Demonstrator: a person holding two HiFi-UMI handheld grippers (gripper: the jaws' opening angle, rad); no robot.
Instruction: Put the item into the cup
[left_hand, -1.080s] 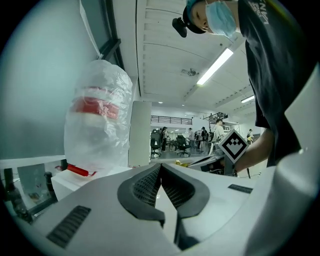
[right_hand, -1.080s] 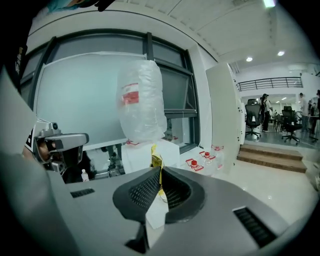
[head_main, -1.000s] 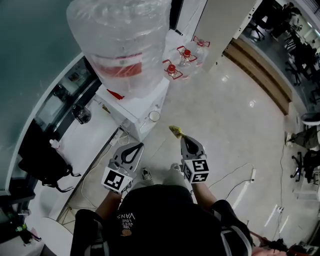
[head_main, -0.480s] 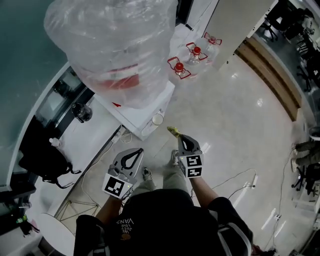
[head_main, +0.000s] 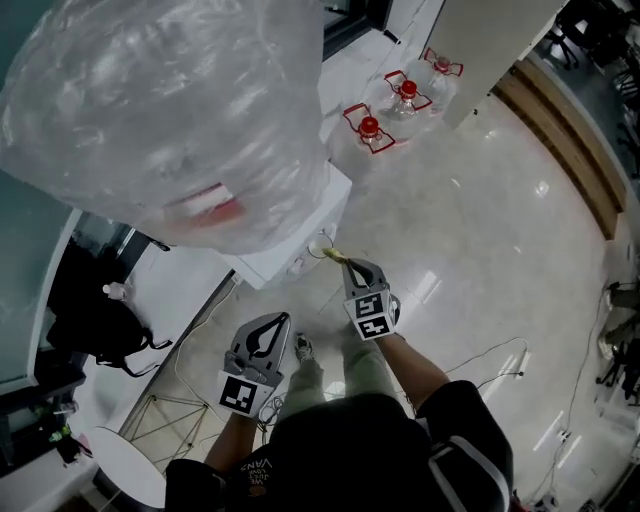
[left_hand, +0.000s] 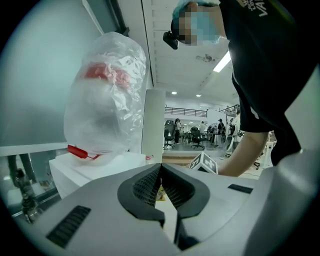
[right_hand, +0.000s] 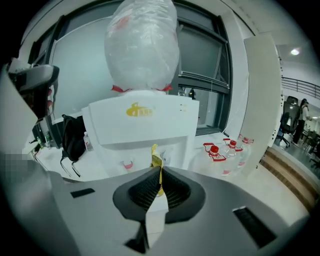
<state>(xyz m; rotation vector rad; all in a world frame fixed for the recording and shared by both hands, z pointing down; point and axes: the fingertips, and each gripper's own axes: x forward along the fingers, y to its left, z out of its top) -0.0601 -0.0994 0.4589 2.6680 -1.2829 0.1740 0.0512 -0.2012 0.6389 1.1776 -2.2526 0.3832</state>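
Note:
A small white cup (head_main: 321, 244) stands in the alcove of the white water dispenser (head_main: 300, 245), half hidden under its top. My right gripper (head_main: 348, 263) is shut on a crumpled yellow item (head_main: 334, 256), whose tip is right beside the cup. In the right gripper view the yellow item (right_hand: 156, 159) sticks up between the closed jaws of the right gripper (right_hand: 160, 172), in front of the dispenser (right_hand: 142, 125). My left gripper (head_main: 279, 318) hangs lower and to the left, shut with nothing in it. Its jaws meet in the left gripper view (left_hand: 161, 167).
A big water bottle wrapped in plastic (head_main: 170, 120) tops the dispenser and fills the upper left. Several red-capped water bottles (head_main: 370, 128) stand on the floor behind. A black bag (head_main: 95, 325) lies on the white ledge at left. A cable (head_main: 490, 355) runs over the tiled floor.
The person has stepped closer to the dispenser. My right gripper has carried the yellow item forward and left, up to the cup. The left gripper has stayed back, lower in view.

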